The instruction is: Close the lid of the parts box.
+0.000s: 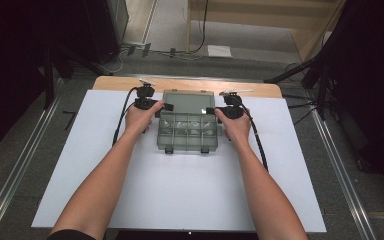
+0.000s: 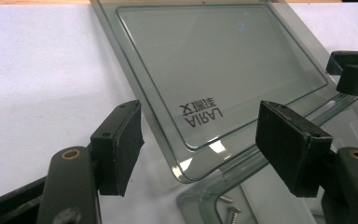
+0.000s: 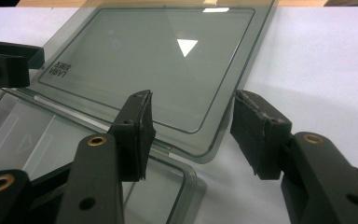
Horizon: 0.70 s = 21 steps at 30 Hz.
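high view: both forearms reach forward, left gripper (image 1: 161,105) and right gripper (image 1: 211,111) fingers apart, flanking the open lid (image 1: 187,102).

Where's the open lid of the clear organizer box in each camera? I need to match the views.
High view: lid at center, folded back behind the compartments.
Left gripper view: lid slants across upper center.
Right gripper view: lid spans the upper left.
Shared landmark: printed logo near one lid corner.

Open left claw (image 2: 200,149) straddles the clear lid's (image 2: 223,65) corner.
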Available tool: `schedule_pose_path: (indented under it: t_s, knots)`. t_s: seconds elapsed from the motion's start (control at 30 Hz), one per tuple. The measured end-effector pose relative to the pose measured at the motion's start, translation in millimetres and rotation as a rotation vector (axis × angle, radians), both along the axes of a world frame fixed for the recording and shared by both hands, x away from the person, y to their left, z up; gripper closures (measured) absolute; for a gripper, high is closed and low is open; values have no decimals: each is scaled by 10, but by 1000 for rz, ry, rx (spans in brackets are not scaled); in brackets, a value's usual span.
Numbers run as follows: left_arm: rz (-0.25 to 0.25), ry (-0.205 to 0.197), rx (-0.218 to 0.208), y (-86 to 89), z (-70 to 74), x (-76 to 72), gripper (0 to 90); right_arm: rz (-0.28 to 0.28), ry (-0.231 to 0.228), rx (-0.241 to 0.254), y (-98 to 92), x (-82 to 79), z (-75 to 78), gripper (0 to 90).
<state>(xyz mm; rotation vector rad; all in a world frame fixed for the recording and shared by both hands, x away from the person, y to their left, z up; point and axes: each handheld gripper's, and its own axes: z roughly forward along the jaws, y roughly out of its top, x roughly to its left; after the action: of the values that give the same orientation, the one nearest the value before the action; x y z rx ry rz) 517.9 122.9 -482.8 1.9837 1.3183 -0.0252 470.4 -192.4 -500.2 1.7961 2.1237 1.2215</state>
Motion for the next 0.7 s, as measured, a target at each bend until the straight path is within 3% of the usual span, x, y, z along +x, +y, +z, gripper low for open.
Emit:
schedule_pose_path:
  t_s: [0.57, 0.7]
  knots:
    - [-2, 40, -52, -12, -103, 29, 310, -8, 42, 60, -27, 62, -84, 456]
    - [-4, 38, -45, -24, -102, 28, 310, -12, 60, 85, -39, 73, -106, 452]
